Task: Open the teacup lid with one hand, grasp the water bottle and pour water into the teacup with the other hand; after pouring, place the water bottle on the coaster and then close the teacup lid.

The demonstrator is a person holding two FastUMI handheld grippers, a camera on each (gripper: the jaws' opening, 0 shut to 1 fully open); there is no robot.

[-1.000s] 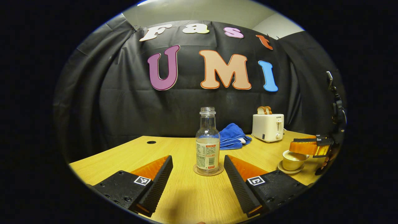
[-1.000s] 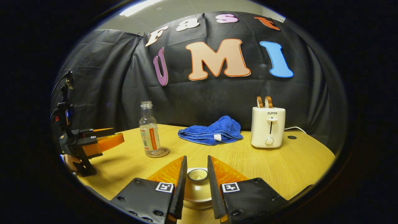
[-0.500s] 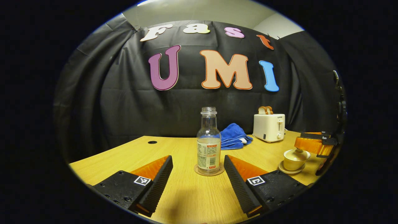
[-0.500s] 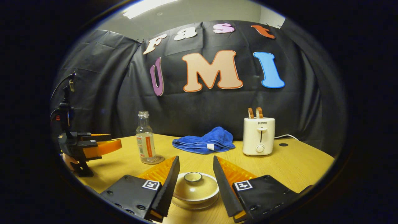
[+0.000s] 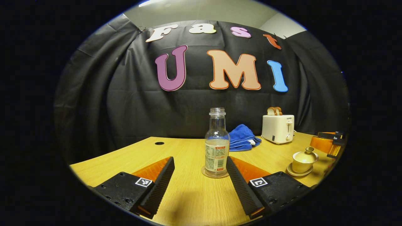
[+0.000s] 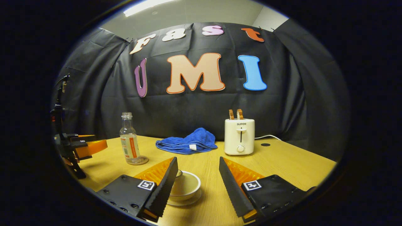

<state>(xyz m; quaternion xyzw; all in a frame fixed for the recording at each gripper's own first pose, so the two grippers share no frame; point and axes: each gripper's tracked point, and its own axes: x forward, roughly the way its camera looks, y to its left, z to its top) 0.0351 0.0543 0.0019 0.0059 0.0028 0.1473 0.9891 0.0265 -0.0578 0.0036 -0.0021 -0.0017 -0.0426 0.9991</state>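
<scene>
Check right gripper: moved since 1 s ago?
Yes. The right gripper has opened and drawn back and right off the teacup, whose lid is on.

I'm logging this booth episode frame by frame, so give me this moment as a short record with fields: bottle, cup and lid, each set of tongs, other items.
water bottle: upright on the coaster, uncapped, partly filled
teacup: on its saucer, lid on
left tongs: open, bottle beyond the tips, not gripped
right tongs: open, teacup just ahead near one finger, no grip
other items: blue towel, toaster with bread in its slots, wooden table
</scene>
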